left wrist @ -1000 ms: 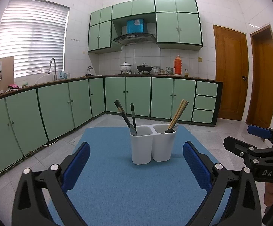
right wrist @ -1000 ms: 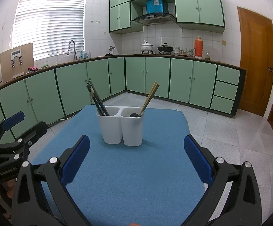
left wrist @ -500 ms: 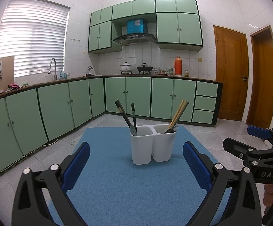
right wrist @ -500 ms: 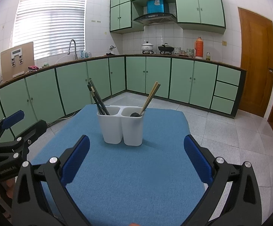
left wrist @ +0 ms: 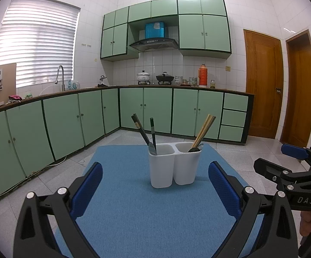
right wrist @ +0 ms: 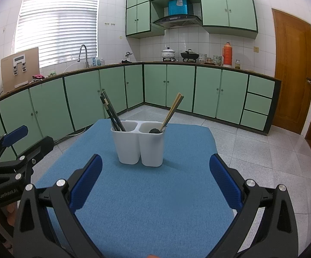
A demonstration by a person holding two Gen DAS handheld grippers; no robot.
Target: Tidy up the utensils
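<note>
We hold the left tool (left wrist: 155,190) and the right tool (right wrist: 155,181) low over the blue bench (right wrist: 155,193), each with its fingers spread wide and pinching nothing, both aimed at the white two-compartment holder (left wrist: 173,164) that stands upright near the middle of the bench. The dark-handled utensils (left wrist: 146,132) lean together in the left compartment, while the wooden chopsticks (left wrist: 203,129) and a dark-bowled spoon (left wrist: 195,148) rest in the right one, so the sorting by kind looks to us finished or nearly so; no loose piece lies on the bench, which would explain why both tools stand back from the holder. On the right tool's body, seen from the left wrist view, we read "DAS"; the lettering on the left tool's side in the other view is too small to make out.
</note>
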